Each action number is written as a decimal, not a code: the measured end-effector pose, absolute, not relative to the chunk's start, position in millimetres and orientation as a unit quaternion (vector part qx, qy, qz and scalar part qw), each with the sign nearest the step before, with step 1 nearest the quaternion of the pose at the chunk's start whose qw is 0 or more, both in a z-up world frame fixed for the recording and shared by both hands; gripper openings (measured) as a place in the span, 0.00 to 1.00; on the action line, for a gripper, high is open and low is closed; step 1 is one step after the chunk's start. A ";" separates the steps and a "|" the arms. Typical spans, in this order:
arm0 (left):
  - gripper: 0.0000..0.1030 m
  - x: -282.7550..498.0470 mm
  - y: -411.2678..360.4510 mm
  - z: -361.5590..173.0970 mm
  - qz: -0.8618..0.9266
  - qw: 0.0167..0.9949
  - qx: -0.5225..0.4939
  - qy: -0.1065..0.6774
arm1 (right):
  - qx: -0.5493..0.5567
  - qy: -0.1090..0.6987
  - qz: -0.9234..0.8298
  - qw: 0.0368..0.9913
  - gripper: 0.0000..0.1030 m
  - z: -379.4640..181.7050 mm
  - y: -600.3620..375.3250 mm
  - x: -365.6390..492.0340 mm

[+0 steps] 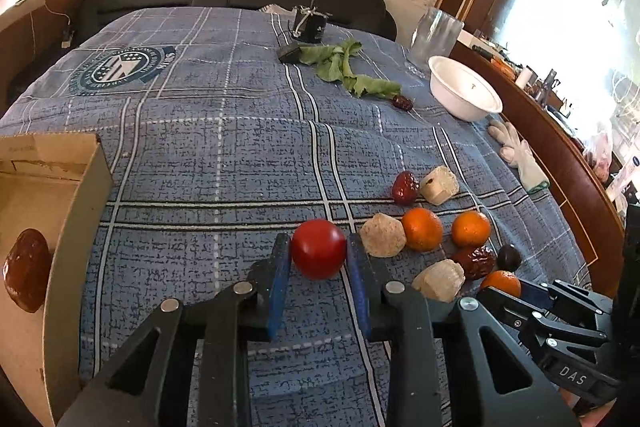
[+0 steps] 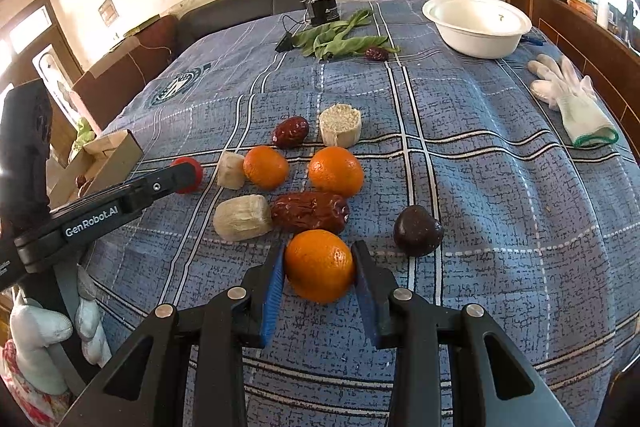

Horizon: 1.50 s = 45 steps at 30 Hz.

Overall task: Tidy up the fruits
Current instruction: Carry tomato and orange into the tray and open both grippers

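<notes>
While the red tomato (image 1: pixel 318 249) sits on the blue cloth (image 1: pixel 224 155) squeezed between your left gripper's (image 1: pixel 319 259) pads, your right gripper (image 2: pixel 319 267) clamps an orange (image 2: pixel 319 265); a dark date (image 2: pixel 310 212) lies just beyond it.

Cardboard box (image 1: pixel 72 195) cut off at left edge; red tomato (image 2: pixel 188 175) half hidden behind left gripper (image 2: pixel 176 179)
</notes>
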<state>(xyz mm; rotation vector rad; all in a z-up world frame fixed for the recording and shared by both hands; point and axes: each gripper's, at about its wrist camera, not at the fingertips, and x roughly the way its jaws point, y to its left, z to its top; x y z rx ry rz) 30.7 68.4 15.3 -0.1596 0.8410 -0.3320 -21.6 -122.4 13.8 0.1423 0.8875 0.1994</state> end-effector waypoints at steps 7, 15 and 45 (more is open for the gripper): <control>0.26 7.6 80.6 34.1 -0.160 0.907 -0.108 0.375 | 0.043 0.416 0.078 0.905 0.34 17.1 -115.1 -28.5; 0.26 -56.3 147.2 78.8 -0.179 0.911 -0.148 0.340 | 0.063 0.398 0.107 0.909 0.34 49.8 -101.8 -52.2; 0.28 17.6 331.7 33.1 0.005 0.856 -0.157 0.493 | -0.044 0.462 0.308 0.831 0.36 19.9 184.0 12.8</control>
